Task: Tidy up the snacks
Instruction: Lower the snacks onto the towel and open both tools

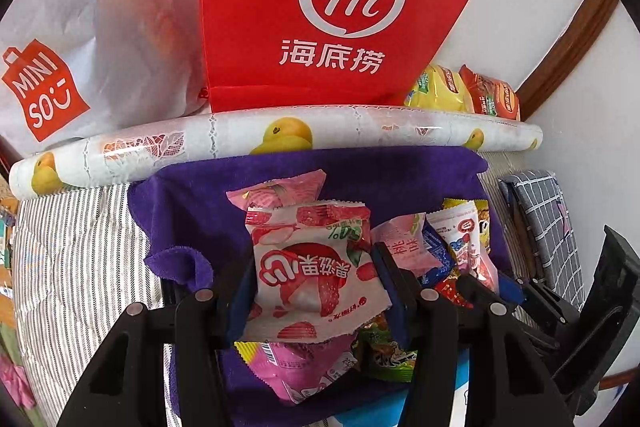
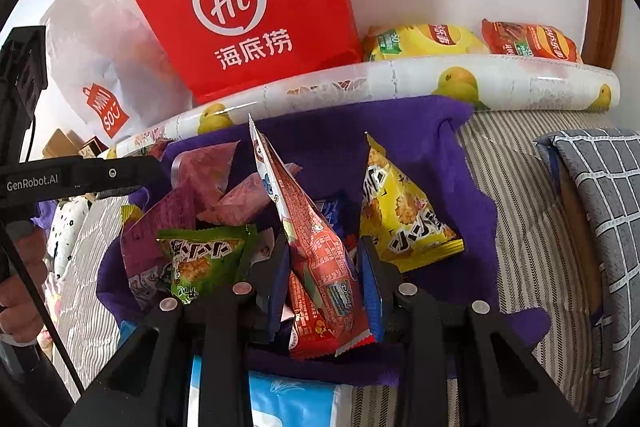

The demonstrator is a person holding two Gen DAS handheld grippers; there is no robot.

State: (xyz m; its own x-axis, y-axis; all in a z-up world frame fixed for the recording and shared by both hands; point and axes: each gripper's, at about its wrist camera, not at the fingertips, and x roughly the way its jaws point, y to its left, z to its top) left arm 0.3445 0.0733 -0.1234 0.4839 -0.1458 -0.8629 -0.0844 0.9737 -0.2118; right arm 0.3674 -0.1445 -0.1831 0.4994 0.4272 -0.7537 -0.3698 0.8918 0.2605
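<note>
Snacks lie heaped on a purple towel [image 1: 188, 203] spread over a striped bed cover [image 1: 72, 251], and you have one in each tool. Your left tool [image 1: 316, 275] is closed on a white-and-pink strawberry packet [image 1: 316, 267], gripped across its middle; your right tool [image 2: 324, 279] is nearly shut on a tall red-and-white packet [image 2: 316, 247] that stands on edge.

Both wrappers are slick, puffy film, so either could slide out if you swing fast or tilt hard. The red-and-white packet is pinched low down, so its long top may flop and knock the yellow triangular packet [image 2: 404, 223] or the green one [image 2: 200, 259] off the pile. Your two tools work close together over the same heap; crossing paths could make them collide. Squeezing harder may burst a packet.

The surface is soft and uneven, so anything set down may tip or roll. Behind the towel lies a roll of fruit-printed sheet [image 1: 280, 135]; beyond it a red paper bag [image 1: 344, 7] and a white plastic bag [image 1: 80, 39] stand against the white wall, with two chip bags [image 2: 472, 41] beside them.
</note>
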